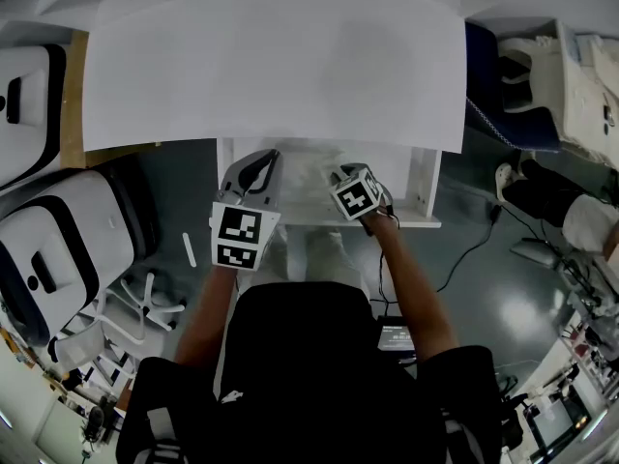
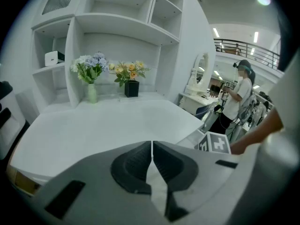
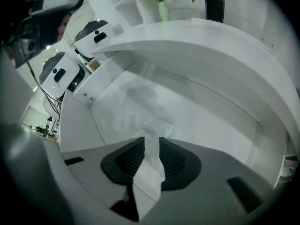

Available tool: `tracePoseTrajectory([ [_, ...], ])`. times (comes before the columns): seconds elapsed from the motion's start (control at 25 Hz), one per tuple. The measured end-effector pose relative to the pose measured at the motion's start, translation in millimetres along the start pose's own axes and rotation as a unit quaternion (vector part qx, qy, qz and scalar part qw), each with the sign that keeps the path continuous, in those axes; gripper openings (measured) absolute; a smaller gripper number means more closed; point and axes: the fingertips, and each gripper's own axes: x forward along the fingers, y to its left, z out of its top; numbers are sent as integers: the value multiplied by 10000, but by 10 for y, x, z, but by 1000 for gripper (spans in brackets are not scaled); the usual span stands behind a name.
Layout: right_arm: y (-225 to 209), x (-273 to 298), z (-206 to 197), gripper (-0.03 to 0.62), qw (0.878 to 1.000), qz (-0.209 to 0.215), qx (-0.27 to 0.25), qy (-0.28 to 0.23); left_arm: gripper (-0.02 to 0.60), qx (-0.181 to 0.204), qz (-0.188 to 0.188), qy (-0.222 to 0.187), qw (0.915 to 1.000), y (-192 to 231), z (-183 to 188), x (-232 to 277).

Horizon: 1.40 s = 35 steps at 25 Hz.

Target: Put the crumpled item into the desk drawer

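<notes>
Right tool (image 3: 151,142): clenching on the crumpled item, its two jaws pinching a strip of the item between the ribbed pads.
Crumpled item (image 3: 154,125): white and thin, bunching out just past the jaw tips and hanging over the open drawer; whether it is touching the drawer floor cannot be told.
Drawer (image 3: 211,125): sitting pulled out toward the near side under the desk's front edge, its white floor lying bare beneath the item.
Left tool (image 2: 152,146): hovering just left of the right tool at the drawer's left part, its jaws pressing together with nothing gripped.
Desk (image 1: 271,66): its broad white top stretching away on the far side of both tools.
Flower vase (image 2: 90,76) and black flower pot (image 2: 131,88): standing side by side at the desk's far edge.
Person (image 2: 239,97): standing well off to the right.
</notes>
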Motion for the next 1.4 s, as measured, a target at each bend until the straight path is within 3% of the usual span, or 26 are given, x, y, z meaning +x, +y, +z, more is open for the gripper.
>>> tracePoseTrajectory([
  [0.88, 34, -393, 102, 55, 9988, -331, 72, -356, 11, 199, -164, -162, 9995, -87, 122, -172],
  [1.24, 110, -736, 235, 14, 9955, -571, 280, -696, 11, 427, -281, -247, 9984, -106, 218, -366],
  [1.4, 175, -964, 364, -3, 9912, -588, 490, -1076, 11, 525, -337, -320, 9975, -147, 277, -467],
])
